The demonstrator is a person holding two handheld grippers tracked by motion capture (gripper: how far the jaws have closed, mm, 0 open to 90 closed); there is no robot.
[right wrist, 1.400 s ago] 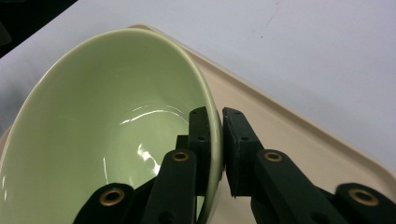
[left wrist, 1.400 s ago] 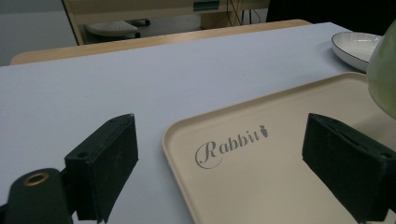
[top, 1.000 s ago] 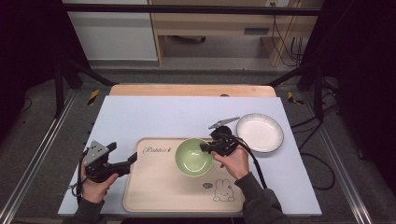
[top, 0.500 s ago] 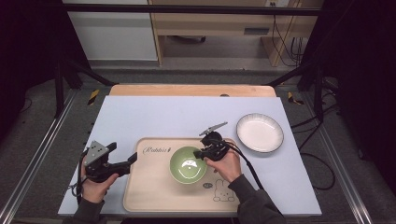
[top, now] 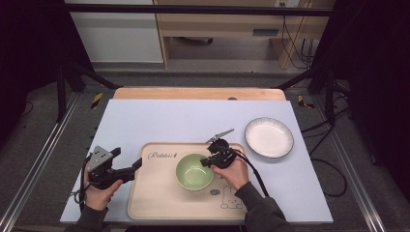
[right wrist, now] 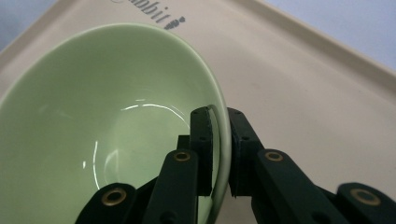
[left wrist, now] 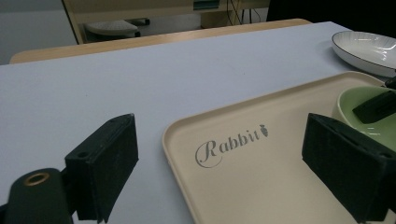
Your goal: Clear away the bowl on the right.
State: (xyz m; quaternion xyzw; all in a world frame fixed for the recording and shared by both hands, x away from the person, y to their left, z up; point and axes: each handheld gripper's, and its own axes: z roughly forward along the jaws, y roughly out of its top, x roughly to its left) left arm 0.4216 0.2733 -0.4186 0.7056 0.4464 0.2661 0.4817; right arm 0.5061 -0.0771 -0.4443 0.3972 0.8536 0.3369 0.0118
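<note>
On the cream tray at the lower middle of the high view sits the green bowl, and the right gripper meets it at its right rim. The right gripper view shows this up close: the bowl takes up the left and centre of the frame, and the right gripper is clenched on its rim, one jaw inside the bowl and one outside, with the thin wall pinched between them. The tray floor spreads out at the right of that frame.

At the lower left of the high view, the left gripper is held just off the tray's left edge, its tips reaching over that edge. In the left gripper view its jaws stand wide apart, released, with nothing between them but the tray corner and its printed lettering; the bowl peeks in at the right edge. A white plate lies on the bench to the upper right of the tray, well apart from the bowl. Nothing stands between the bowl and either gripper.

Compared with a second ago, the bowl and the right gripper have come down and to the left, further toward the lower part of the tray. The left gripper and the plate are where they were.
</note>
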